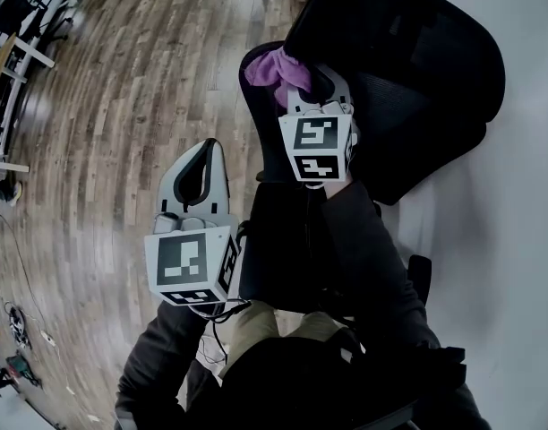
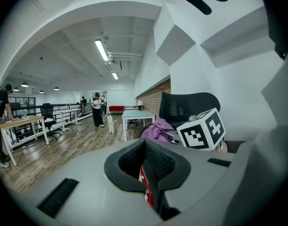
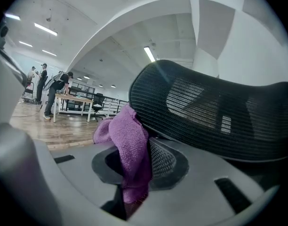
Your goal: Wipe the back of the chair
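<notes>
Grips purple cloth [image 1: 274, 68] in right tongs [image 1: 321, 92] at mesh chair back [image 1: 408, 70] edge; holds left tongs [image 1: 201, 173] closed, empty; seemingly most wiping left

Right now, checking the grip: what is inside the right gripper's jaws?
A purple cloth, pinched between the shut jaws beside the chair's mesh back. Its clamped end is hidden.

Wood floor [image 1: 122, 79]; white table [image 2: 140, 113]
</notes>
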